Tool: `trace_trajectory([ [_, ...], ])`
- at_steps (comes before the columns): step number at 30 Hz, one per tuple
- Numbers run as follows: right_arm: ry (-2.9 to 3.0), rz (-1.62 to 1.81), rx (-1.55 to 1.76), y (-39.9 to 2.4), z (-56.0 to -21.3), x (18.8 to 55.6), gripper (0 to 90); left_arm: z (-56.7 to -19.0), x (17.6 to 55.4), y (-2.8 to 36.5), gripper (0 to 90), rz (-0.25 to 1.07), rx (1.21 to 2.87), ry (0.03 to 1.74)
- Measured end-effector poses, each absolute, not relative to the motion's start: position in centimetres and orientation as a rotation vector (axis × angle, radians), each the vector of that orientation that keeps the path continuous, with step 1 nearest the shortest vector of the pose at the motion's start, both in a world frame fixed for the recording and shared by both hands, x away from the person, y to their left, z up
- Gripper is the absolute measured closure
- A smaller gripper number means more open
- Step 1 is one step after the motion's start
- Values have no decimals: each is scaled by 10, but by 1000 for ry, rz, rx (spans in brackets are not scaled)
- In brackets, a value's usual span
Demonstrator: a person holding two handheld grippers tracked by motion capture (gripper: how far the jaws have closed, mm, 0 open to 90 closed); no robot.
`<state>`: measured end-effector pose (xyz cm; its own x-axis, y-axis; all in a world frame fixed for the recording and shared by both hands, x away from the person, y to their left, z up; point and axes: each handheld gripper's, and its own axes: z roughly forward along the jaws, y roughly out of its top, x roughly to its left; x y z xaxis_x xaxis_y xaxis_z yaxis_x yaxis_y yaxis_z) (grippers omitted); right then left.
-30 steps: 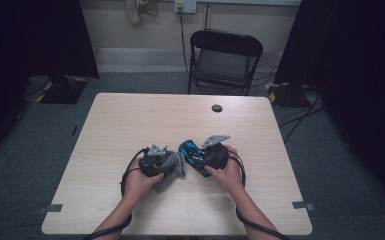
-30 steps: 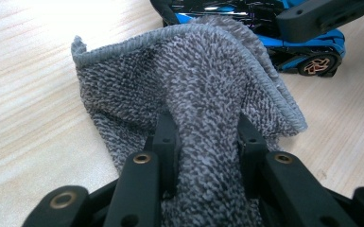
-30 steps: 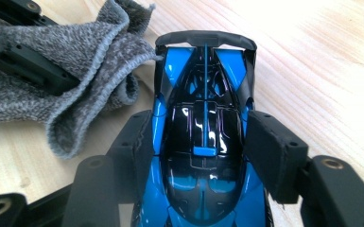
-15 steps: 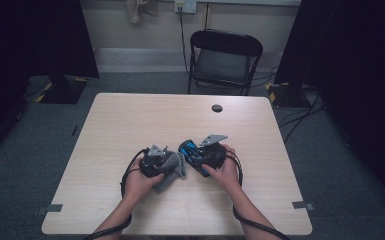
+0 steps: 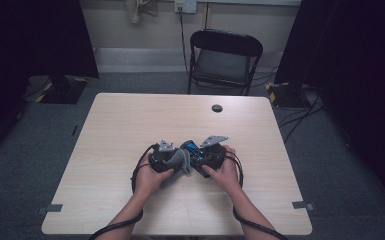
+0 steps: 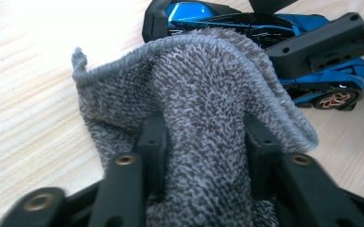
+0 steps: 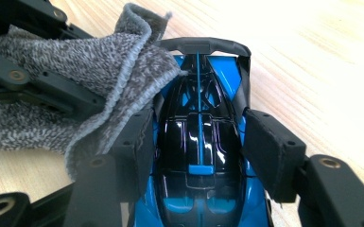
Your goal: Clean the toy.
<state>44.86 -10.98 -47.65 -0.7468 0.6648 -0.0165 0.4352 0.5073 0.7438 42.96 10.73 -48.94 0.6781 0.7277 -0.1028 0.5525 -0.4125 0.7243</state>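
Right gripper view: right hand-held gripper (image 7: 196, 142) clamps blue toy car (image 7: 201, 156); left hand-held gripper (image 6: 203, 142) (jaws just opening) pinches grey cloth (image 6: 194, 90).

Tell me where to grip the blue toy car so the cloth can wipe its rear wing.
Grip the blue toy car across its flanks at mid-body, coming in from the nose end, as the right gripper does. The sides there look flat enough for the pads, and the rear wing stays free for the grey cloth in the left gripper.
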Motion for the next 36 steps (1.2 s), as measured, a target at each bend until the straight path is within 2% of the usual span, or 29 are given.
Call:
trace_trajectory([
  [6, 2447, 1089, 931, -110, -477, 448, 445, -490, 426, 98, 699, 226, 2150, 937],
  [19, 2465, 1077, 941, -110, -475, 450, 446, -489, 407, 77, 714, 163, 2171, 863],
  [36, 2471, 1077, 942, -110, -475, 451, 446, -489, 376, 32, 722, 8, 2201, 705],
])
